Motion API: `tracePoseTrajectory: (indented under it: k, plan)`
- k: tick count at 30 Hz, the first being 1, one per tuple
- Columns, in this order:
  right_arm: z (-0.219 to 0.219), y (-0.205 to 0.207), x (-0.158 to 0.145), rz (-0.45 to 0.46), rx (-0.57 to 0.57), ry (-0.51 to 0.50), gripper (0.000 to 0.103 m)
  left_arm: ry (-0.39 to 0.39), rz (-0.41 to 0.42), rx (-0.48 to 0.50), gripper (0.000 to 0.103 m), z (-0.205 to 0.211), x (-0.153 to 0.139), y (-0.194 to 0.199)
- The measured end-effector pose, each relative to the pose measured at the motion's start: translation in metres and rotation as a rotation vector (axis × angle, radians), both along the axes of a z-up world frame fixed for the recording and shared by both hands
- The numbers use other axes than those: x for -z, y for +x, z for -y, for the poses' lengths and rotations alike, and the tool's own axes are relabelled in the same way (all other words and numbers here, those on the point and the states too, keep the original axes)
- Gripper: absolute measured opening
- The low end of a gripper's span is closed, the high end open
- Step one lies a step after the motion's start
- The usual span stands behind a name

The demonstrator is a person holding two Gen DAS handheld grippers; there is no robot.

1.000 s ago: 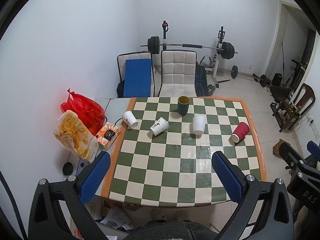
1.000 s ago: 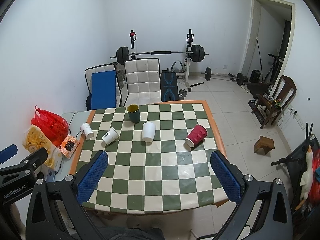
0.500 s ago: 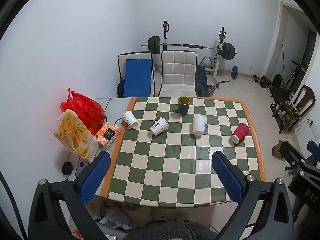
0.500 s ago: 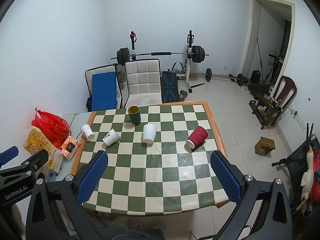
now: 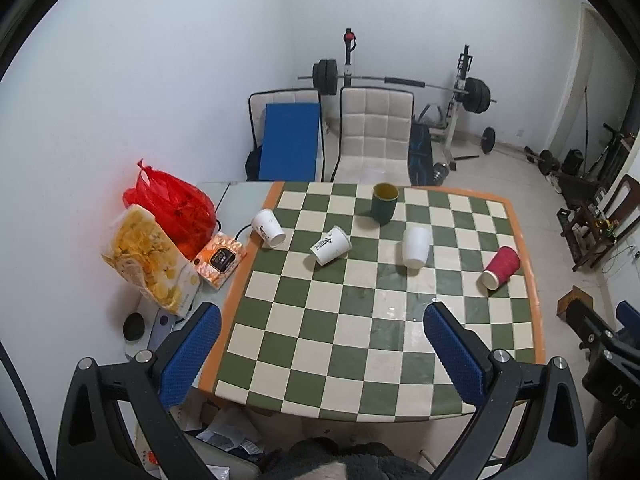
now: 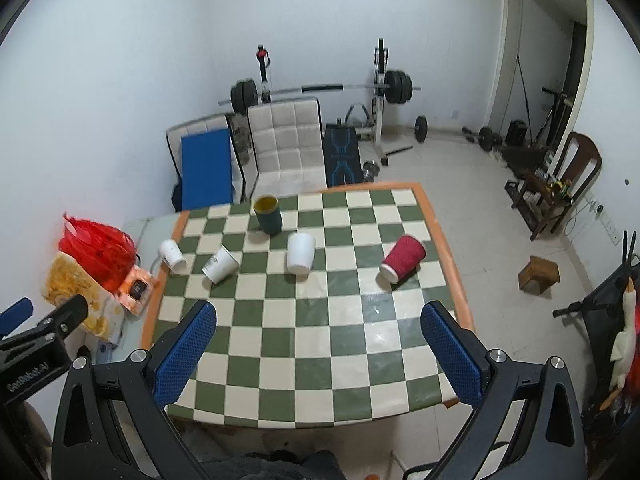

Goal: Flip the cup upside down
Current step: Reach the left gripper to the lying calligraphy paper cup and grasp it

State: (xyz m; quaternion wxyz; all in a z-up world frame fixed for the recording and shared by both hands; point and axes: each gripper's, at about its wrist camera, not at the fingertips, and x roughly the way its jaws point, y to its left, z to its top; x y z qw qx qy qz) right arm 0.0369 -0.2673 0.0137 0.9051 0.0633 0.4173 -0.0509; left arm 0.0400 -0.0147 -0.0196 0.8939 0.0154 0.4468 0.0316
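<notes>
Both tools hover above the near edge of the checkered worktop [image 5: 384,336], well short of every cup. The left tool [image 5: 322,344] is spread wide with nothing between its blue pads; the right tool [image 6: 320,346] is the same. Far ahead of them a dark green cup [image 5: 384,203] stands upright. Nearer, a plain white cup [image 5: 415,247] and two printed white cups [image 5: 330,245] [image 5: 268,228] lie tipped, and a red cup [image 6: 402,258] lies on its side ahead of the right tool.
</notes>
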Motion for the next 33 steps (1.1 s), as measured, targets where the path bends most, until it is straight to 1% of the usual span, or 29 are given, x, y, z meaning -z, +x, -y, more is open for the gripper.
tracePoseTrajectory:
  k: [2,3,6,7,8,13,17,19,22,28,33]
  plan:
    - [0.002,0.013,0.022,-0.031,-0.006,0.001,0.103,0.019,-0.003,-0.009,0.103,0.000,0.014,0.010]
    - [0.003,0.017,0.034,-0.046,-0.013,-0.001,0.103,0.043,-0.010,-0.019,0.103,0.001,0.022,0.016]
    - [-0.001,0.037,0.066,-0.086,-0.036,-0.013,0.103,0.072,-0.042,-0.031,0.103,-0.003,0.046,0.035]
    - [-0.004,0.045,0.078,-0.104,-0.045,-0.018,0.103,0.079,-0.063,-0.036,0.103,-0.005,0.054,0.042]
    - [-0.006,0.053,0.090,-0.122,-0.053,-0.016,0.103,0.071,-0.084,-0.035,0.103,-0.007,0.064,0.051]
    - [-0.020,0.091,0.142,-0.197,-0.076,-0.024,0.103,0.085,-0.152,-0.045,0.103,-0.018,0.104,0.093]
    - [-0.031,0.125,0.180,-0.256,-0.068,-0.021,0.103,0.097,-0.218,-0.025,0.103,-0.027,0.134,0.130]
    - [-0.037,0.141,0.196,-0.283,-0.062,-0.008,0.103,0.090,-0.257,-0.007,0.103,-0.031,0.149,0.149]
    - [-0.046,0.168,0.222,-0.332,-0.053,0.008,0.103,0.115,-0.308,0.011,0.103,-0.037,0.172,0.179]
    - [-0.065,0.222,0.271,-0.426,-0.032,0.030,0.103,0.139,-0.375,0.050,0.103,-0.046,0.213,0.237]
    - [-0.075,0.259,0.311,-0.491,-0.013,0.040,0.103,0.160,-0.436,0.086,0.103,-0.045,0.248,0.281]
